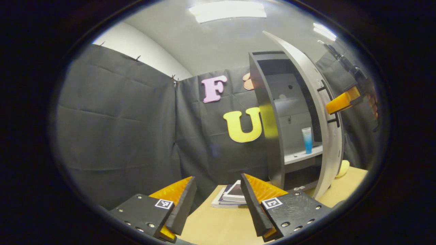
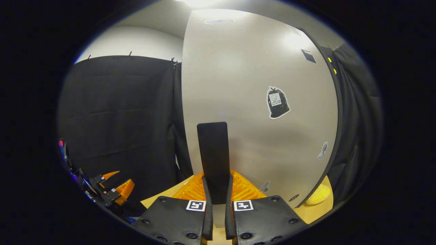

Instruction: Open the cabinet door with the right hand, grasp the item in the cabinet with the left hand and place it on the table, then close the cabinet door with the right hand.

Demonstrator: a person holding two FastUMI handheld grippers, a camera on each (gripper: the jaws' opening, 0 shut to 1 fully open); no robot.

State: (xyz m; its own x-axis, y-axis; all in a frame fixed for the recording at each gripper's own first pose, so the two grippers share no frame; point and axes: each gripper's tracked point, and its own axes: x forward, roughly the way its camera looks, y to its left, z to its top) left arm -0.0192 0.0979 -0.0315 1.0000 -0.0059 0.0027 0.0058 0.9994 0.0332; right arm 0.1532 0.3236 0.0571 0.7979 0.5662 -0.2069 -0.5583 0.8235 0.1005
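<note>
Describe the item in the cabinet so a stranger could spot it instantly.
Find the tall grey cabinet on the wooden table, its door swung open. On its pale lower shelf stands a small blue plastic tube, upright on its cap. It is the one coloured thing inside.

Left view faces open cabinet [image 1: 272, 136] from afar; right view hugs door [image 2: 255, 102].
</note>
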